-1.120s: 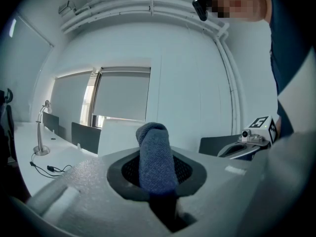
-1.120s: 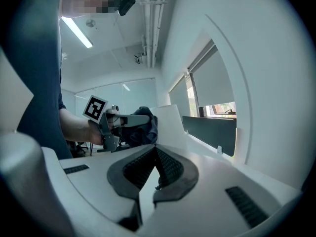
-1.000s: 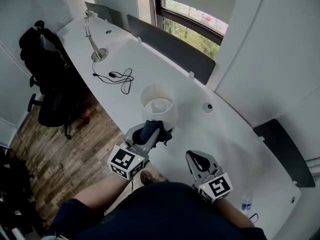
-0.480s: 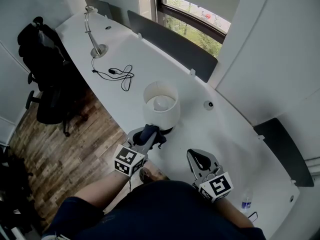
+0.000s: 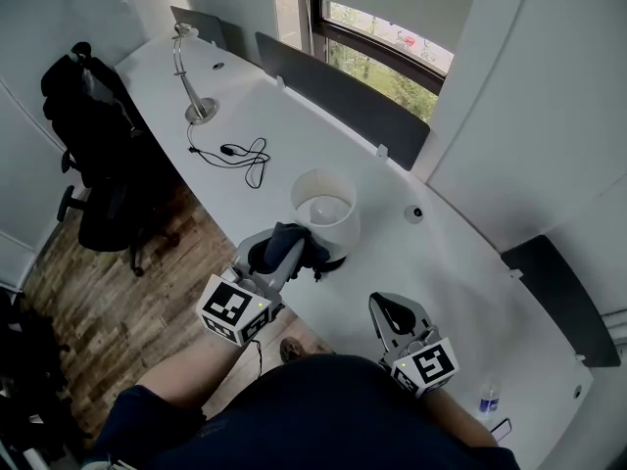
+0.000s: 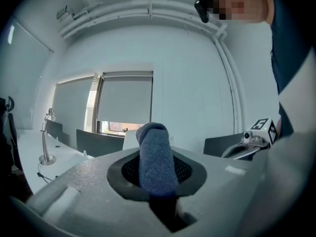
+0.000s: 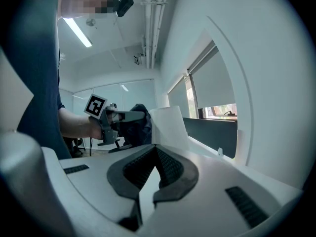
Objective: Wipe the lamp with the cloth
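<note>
Clamping the cloth [image 6: 157, 157] in my left gripper [image 5: 290, 253], just beside the lamp [image 5: 327, 207]
My right gripper [image 5: 394, 312] sits closed, empty; a cable [image 5: 242, 155] lies beyond

Long white desk [image 5: 313, 140] running along white walls [image 5: 549, 116]. Dark divider panels [image 5: 343, 101] stand on its far edge. Window [image 5: 392, 52] behind, blind partly lowered (greenery outside). Wood-plank floor [image 5: 108, 311]. Black office chair [image 5: 98, 164] beside the desk. Daylight.

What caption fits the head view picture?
Left tongs hold a dark cloth by the white lamp on the desk; right tongs empty.
</note>
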`<control>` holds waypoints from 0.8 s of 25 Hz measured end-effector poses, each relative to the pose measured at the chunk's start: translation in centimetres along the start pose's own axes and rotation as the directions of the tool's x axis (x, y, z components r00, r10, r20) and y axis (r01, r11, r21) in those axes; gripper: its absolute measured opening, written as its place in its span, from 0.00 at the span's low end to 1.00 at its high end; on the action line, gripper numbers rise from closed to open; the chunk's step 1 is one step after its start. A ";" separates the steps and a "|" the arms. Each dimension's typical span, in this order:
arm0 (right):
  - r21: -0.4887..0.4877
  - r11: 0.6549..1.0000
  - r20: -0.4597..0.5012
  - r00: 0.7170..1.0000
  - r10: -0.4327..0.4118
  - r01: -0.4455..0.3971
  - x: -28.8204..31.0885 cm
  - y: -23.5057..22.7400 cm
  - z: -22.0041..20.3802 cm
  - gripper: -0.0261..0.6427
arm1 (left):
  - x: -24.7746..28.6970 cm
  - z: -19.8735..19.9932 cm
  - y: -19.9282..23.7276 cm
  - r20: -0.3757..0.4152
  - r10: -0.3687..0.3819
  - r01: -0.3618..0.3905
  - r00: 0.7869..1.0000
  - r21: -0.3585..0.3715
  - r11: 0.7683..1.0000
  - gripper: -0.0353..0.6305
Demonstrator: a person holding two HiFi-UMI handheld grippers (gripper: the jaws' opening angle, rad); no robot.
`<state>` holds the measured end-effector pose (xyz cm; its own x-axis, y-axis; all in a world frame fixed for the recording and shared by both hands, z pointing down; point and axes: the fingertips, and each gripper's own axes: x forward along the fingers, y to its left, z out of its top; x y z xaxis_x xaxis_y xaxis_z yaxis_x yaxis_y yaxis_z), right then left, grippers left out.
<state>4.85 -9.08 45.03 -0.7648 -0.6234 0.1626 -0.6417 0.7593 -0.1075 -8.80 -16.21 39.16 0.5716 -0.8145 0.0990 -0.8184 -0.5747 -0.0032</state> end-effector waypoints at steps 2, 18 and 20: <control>0.001 1.000 0.005 1.000 -0.003 0.003 0.1 0.0 0.1 0.05 | 0.1 1.8 -0.1 0.036 -0.009 0.009 0.999 0.014 1.000 0.15; 0.000 1.000 -0.040 0.999 -0.006 0.006 1.8 -0.1 -0.2 0.05 | 0.8 -6.7 0.5 -0.080 -0.028 0.025 0.996 -0.037 0.999 0.15; -0.001 1.000 -0.058 0.998 -0.010 0.010 1.8 -0.2 -0.3 0.05 | 0.7 -8.0 0.8 -0.109 -0.026 0.022 0.994 -0.036 0.999 0.15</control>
<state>3.64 -10.25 45.64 -0.7538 -0.6191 0.2203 -0.6493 0.7533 -0.1050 -9.57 -16.63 47.22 0.5826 -0.7859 0.2073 -0.8072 -0.5892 0.0349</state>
